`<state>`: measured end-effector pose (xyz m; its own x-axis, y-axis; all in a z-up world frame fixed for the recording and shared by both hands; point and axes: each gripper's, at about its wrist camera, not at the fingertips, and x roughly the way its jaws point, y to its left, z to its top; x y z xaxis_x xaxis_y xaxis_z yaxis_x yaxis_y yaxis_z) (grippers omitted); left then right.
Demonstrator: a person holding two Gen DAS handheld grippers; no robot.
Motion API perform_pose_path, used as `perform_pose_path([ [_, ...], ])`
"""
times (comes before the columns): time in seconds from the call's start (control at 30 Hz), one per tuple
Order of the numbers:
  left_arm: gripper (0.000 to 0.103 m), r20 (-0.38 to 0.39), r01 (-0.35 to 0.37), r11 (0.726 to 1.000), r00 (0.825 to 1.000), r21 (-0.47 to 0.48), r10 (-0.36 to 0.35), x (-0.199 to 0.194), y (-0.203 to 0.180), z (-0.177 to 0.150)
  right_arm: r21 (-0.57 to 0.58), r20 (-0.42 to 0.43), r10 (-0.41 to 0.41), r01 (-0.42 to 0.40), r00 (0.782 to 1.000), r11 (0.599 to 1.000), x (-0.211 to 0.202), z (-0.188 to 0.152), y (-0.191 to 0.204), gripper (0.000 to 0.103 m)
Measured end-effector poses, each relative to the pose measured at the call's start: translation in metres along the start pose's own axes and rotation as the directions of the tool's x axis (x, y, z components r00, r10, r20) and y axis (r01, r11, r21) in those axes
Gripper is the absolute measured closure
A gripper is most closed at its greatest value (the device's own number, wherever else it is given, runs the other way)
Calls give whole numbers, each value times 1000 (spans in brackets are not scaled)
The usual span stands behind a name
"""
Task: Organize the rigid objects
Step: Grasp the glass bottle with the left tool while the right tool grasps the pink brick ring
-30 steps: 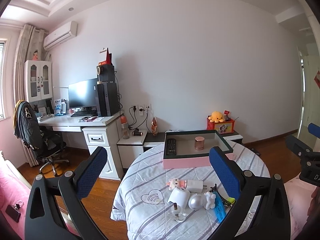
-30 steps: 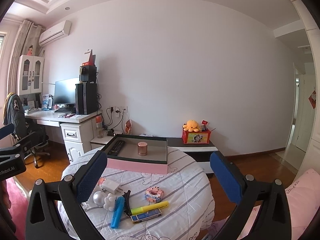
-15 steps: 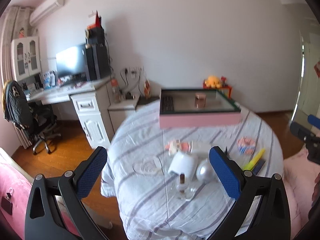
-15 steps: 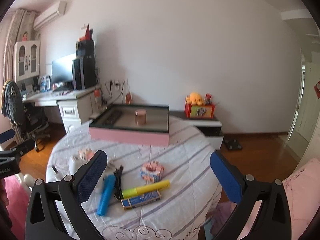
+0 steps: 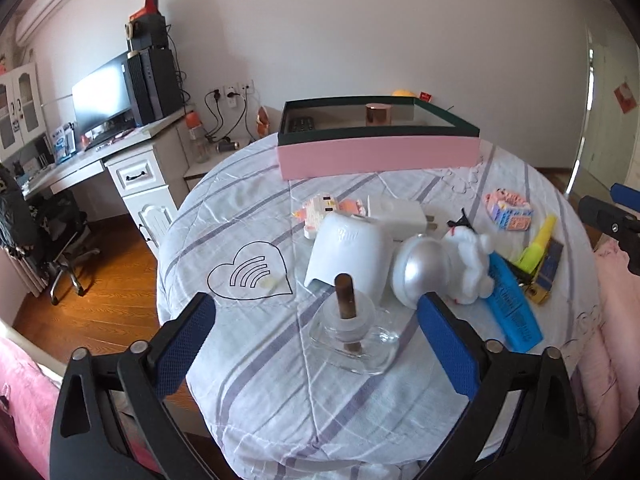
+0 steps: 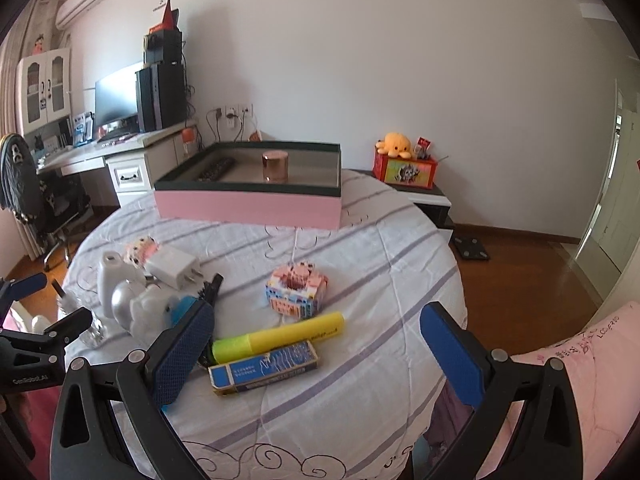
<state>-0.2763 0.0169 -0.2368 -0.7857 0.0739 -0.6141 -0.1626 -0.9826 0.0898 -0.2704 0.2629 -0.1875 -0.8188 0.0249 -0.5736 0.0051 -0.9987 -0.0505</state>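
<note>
Where striped cloth [image 5: 248, 380] covers round table: left gripper [image 5: 316, 326] closing, empty; right gripper [image 6: 316, 338] wide, empty.

Left gripper [image 5: 316, 320] at the frame's bottom, jaws wide and closing, empty. Right gripper [image 6: 316, 320] likewise wide, empty.

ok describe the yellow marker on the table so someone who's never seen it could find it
Start at the round table with the striped cloth and the pink box at its far side. Near the front edge lies the yellow highlighter, between the small pink block toy and a flat blue box. It is the only bright yellow stick there.
</note>
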Motion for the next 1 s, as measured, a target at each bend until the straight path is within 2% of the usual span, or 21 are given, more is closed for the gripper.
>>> perform_pose_path([
  [0.13, 21, -35, 27, 1000, 999, 2, -27, 12, 3, -4, 3, -28, -11, 11, 1000, 1000, 10, -5, -3, 0],
  [0.2, 46, -47, 49, 999, 998, 13, -48, 18, 1, -7, 3, -41, -9, 9, 999, 1000, 15, -7, -4, 0],
  [0.23, 53, -50, 57, 998, 997, 14, -56, 19, 1, -8, 4, -46, -8, 8, 999, 1000, 17, -7, -4, 0],
  [0.6, 53, -37, 103, 994, 994, 42, -102, 10, 4, 0, -9, -105, -5, 4, 995, 1000, 54, 1, -4, 0],
  [0.83, 53, 12, 134, 990, 991, 38, -135, -8, 12, 19, -41, -166, 6, -13, 986, 999, 94, 12, 4, 0],
  [1.0, 53, 26, 115, 992, 993, 43, -116, -7, 15, 32, -18, -185, 51, -55, 981, 998, 110, 16, 3, 2],
])
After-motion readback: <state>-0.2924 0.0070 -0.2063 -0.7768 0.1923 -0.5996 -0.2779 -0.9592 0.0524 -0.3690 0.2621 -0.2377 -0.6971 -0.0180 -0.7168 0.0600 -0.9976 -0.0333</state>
